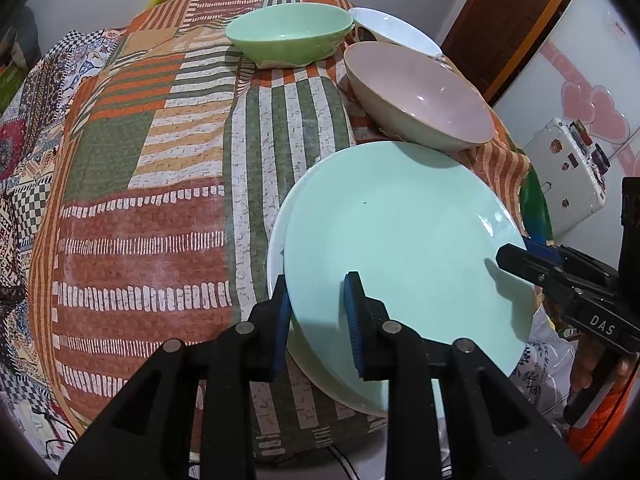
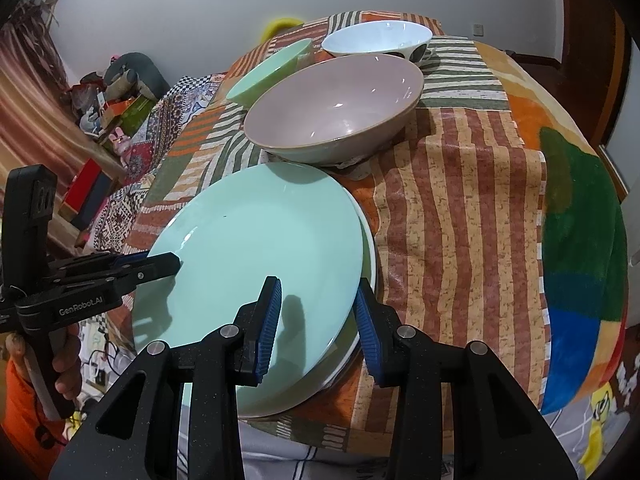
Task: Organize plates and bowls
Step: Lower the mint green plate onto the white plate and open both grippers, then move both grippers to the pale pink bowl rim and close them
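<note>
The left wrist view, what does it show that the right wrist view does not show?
Only the left wrist view shows the white case with stickers. Only the right wrist view shows the cluttered shelf by the wall. Both show the green plate stacked on a white plate, the pink bowl, green bowl, white bowl, and both grippers at the plates' edges.

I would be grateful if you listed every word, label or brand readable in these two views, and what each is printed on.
"DAS": on the black body of the right gripper, left wrist view.
"GenRobot.AI": on the black body of the left gripper, right wrist view.
Stickers on the white case: too small to read.
</note>
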`<state>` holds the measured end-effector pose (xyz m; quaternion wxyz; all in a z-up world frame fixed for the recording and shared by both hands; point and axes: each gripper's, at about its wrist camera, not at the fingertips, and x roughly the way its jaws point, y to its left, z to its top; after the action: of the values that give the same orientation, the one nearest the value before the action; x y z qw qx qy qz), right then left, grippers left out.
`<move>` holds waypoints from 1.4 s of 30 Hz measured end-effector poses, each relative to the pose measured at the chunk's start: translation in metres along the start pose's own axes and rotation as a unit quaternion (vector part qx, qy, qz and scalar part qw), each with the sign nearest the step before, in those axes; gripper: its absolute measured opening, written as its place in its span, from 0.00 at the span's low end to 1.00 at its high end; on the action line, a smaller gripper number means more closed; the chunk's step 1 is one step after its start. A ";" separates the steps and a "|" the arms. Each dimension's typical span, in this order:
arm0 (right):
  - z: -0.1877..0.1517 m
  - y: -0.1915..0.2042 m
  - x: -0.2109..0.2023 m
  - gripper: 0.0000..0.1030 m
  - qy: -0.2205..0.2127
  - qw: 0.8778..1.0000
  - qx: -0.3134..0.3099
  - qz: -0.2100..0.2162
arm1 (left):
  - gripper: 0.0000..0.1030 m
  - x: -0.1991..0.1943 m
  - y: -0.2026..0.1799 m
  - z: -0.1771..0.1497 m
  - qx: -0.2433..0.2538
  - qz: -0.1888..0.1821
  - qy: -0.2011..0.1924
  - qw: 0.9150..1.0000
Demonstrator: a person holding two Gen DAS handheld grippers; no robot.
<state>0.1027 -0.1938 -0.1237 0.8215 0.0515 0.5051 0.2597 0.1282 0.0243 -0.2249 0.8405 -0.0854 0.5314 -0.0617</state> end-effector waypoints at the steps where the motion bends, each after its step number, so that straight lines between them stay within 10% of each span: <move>1: 0.000 0.000 0.000 0.34 0.000 1.000 -0.001 0.000 | 0.25 0.000 -0.001 0.000 0.004 0.003 0.000 1.000; 11: -0.002 0.000 -0.004 0.36 0.001 0.999 -0.031 -0.031 | 0.25 0.006 -0.023 -0.008 0.073 0.073 -0.009 0.995; 27: -0.001 0.004 0.000 0.37 0.002 0.999 -0.040 -0.036 | 0.25 -0.002 -0.007 -0.002 0.018 0.026 0.002 0.999; 38: 0.019 -0.004 -0.028 0.39 -0.042 0.997 -0.036 -0.047 | 0.27 -0.050 -0.029 0.032 0.039 0.004 -0.081 0.996; 42: 0.031 -0.006 -0.042 0.45 -0.078 0.995 -0.030 -0.048 | 0.42 -0.058 -0.036 0.052 0.037 0.000 -0.112 0.993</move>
<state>0.1166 -0.2139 -0.0771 0.8709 0.0224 0.4335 0.2303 0.1498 0.0048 -0.1444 0.8975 -0.0611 0.4310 -0.0712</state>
